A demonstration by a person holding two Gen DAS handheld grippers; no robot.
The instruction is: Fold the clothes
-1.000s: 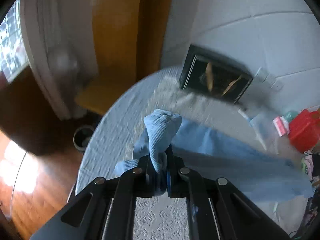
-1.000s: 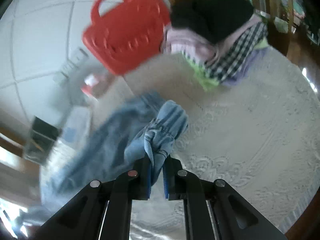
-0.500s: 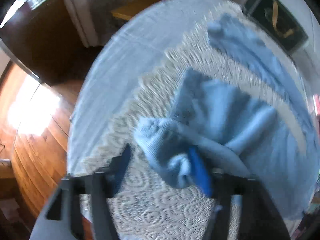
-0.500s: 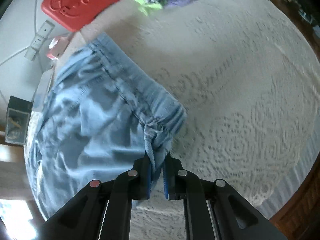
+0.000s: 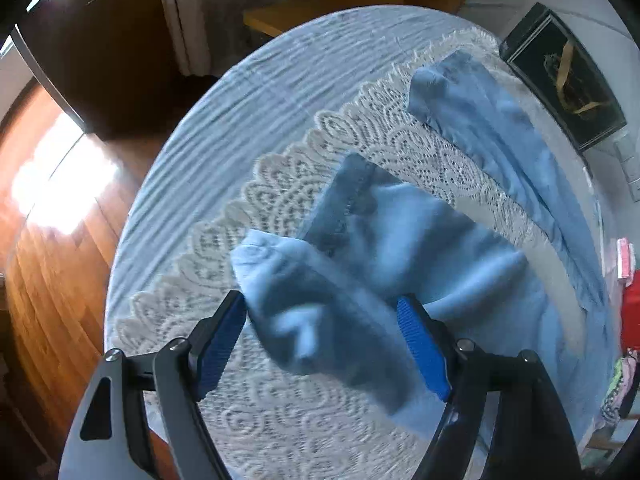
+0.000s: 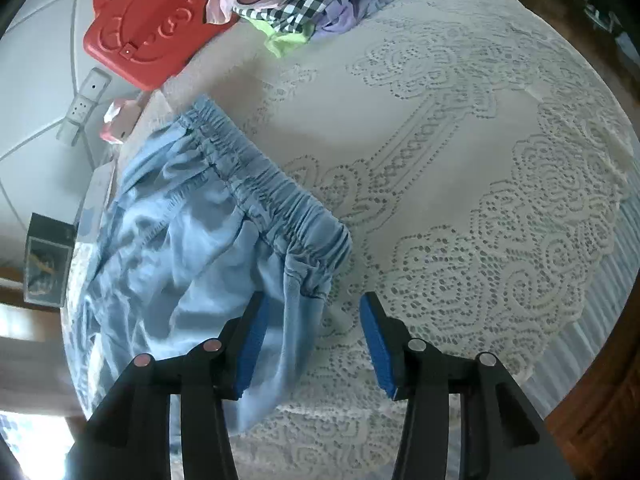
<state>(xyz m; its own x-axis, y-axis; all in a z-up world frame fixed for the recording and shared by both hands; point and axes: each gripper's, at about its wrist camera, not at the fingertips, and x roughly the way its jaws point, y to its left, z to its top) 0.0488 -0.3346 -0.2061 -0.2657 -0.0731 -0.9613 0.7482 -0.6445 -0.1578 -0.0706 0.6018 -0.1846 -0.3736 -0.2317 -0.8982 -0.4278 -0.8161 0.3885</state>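
Observation:
Light blue trousers (image 5: 460,248) lie spread on a round table with a white lace cloth (image 5: 288,184). In the left wrist view one leg stretches toward the far side and the other leg's cuff end (image 5: 320,308) lies bunched between the open jaws of my left gripper (image 5: 326,340). In the right wrist view the elastic waistband (image 6: 276,196) lies on the lace cloth (image 6: 500,200). My right gripper (image 6: 312,340) is open, and the waistband corner lies loose between its pads.
A red plastic basket (image 6: 148,24) and a pile of mixed clothes (image 6: 320,4) sit at the table's far side. A dark framed picture (image 5: 568,80) leans on the white wall. Wooden floor (image 5: 52,216) lies beyond the table edge.
Both grippers lowered the trousers onto the table and opened, letting go of the cuff and the waistband. The garment now lies spread on the lace cloth.

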